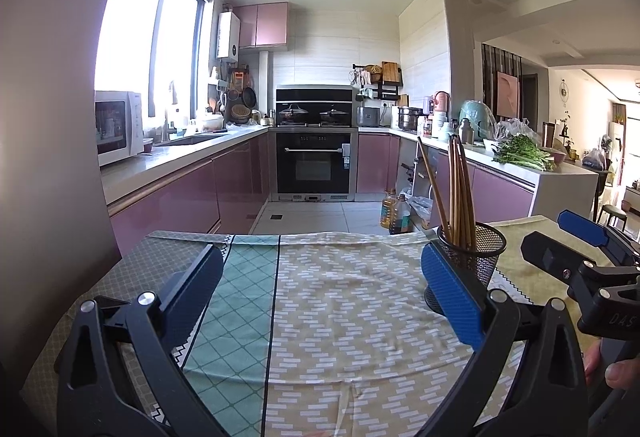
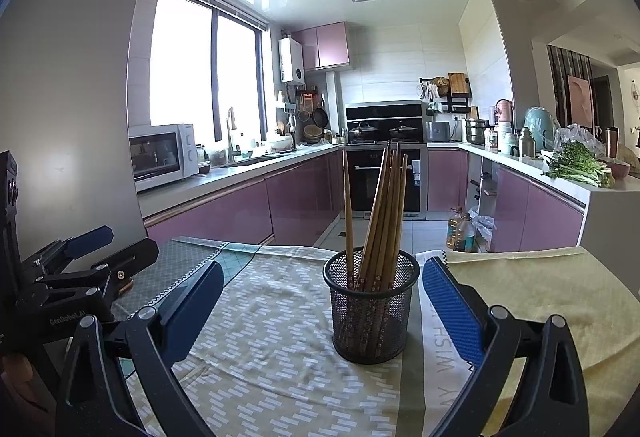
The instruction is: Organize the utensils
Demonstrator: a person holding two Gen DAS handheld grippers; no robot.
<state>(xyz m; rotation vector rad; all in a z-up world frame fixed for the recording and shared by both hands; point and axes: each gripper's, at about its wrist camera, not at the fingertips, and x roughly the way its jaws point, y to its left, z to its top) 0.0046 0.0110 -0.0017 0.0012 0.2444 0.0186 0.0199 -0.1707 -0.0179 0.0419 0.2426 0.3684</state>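
The mesh cup (image 2: 372, 311) of chopsticks (image 2: 380, 221) stands between the right gripper's (image 2: 320, 301) spread, empty fingers, seemingly untouched.

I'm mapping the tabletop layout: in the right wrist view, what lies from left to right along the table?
Left gripper → right gripper's left finger → mesh cup of chopsticks → right gripper's right finger → yellow cloth.

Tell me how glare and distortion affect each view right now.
Left wrist view: the window is blown out white, and fisheye bends the wall at left. Right wrist view: same window glare, ceiling reflections, curved edges; the chopsticks and mesh holder stay sharp.
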